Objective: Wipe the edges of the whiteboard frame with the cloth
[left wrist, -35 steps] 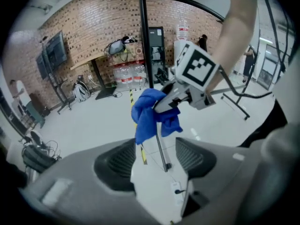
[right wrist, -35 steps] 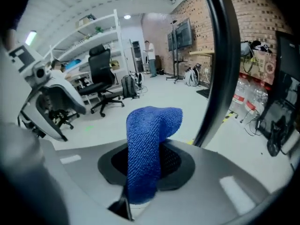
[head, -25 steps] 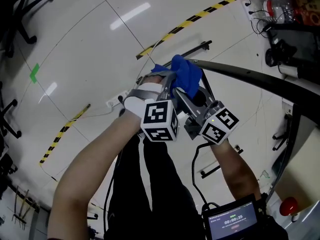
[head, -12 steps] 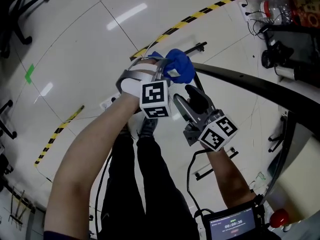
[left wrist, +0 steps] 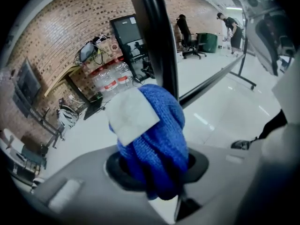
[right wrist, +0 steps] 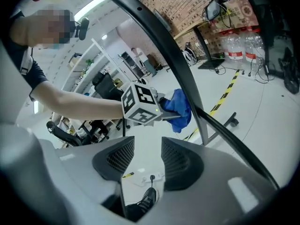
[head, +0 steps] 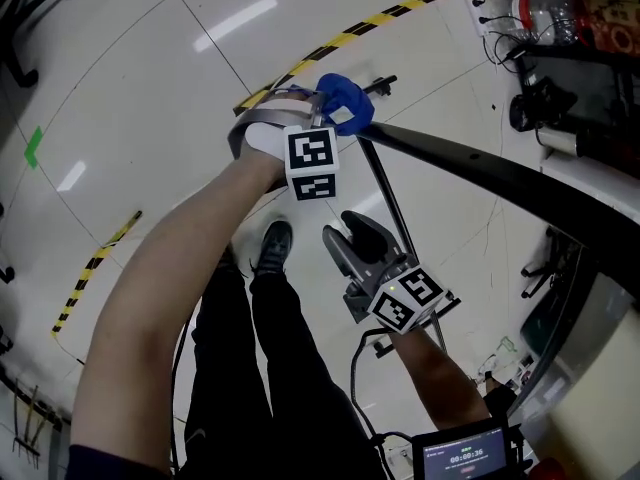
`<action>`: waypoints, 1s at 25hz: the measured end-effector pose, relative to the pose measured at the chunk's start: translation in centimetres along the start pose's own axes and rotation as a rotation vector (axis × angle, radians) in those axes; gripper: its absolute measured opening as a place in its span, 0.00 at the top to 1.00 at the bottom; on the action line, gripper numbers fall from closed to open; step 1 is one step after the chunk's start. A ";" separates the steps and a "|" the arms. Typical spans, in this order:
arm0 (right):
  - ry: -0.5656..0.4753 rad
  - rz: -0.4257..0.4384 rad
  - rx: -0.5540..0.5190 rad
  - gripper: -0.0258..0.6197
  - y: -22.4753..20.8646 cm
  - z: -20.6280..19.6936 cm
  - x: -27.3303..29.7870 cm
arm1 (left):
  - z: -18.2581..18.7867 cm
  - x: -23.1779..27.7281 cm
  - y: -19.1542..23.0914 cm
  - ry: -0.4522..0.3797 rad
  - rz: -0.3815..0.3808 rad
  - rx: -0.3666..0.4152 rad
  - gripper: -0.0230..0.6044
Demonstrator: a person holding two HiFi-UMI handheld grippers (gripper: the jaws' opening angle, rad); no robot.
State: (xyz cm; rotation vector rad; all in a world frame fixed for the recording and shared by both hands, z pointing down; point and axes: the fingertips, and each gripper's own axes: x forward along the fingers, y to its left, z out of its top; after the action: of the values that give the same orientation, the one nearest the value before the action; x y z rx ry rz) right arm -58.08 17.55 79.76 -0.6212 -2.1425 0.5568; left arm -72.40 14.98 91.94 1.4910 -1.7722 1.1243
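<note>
My left gripper [head: 328, 110] is shut on a bunched blue cloth [head: 345, 103] with a white label. It holds the cloth against the near end of the whiteboard's black frame bar [head: 470, 173]. In the left gripper view the cloth [left wrist: 157, 135] fills the jaws and the frame bar [left wrist: 152, 36] rises just behind it. My right gripper [head: 352, 233] hangs lower, apart from the cloth. Its jaws have just been closing and stand partly apart, with nothing between them [right wrist: 144, 149]. The right gripper view shows the left gripper's marker cube [right wrist: 139, 104] and the cloth [right wrist: 180, 108] at the bar.
Yellow-black tape [head: 300, 63] crosses the glossy white floor. The whiteboard stand's leg [head: 390, 203] runs down between my arms. My shoe [head: 272, 248] is below the grippers. Bottles and cables [head: 530, 8] crowd the top right. A small screen [head: 462, 453] sits at the bottom.
The left gripper closed on the cloth and carried it up and left to the frame bar. The right gripper let go of the cloth and drew back down, empty.
</note>
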 end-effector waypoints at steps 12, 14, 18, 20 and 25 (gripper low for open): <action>-0.027 0.014 0.000 0.72 2.8 0.3 0.5 | 7.5 -4.5 1.7 -0.209 0.060 0.150 0.77; -0.060 -0.041 -0.047 0.75 3.0 1.4 0.7 | 8.3 -6.0 2.3 -0.236 0.079 0.161 0.77; -0.124 -0.250 -0.184 0.84 2.0 3.8 -0.6 | 9.9 -8.4 3.0 -0.264 0.102 0.184 0.77; -0.140 -0.347 -0.266 0.87 1.9 4.8 -1.5 | 10.8 -9.4 3.5 -0.270 0.116 0.213 0.77; -0.133 -0.497 -0.468 0.91 3.7 6.2 -3.2 | 13.1 -12.9 4.8 -0.300 0.152 0.269 0.77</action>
State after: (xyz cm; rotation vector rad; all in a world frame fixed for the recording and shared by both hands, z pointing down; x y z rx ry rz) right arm -60.43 17.48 72.22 -0.2732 -2.4549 -0.1854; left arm -72.89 10.25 73.53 1.7862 -2.0266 1.3127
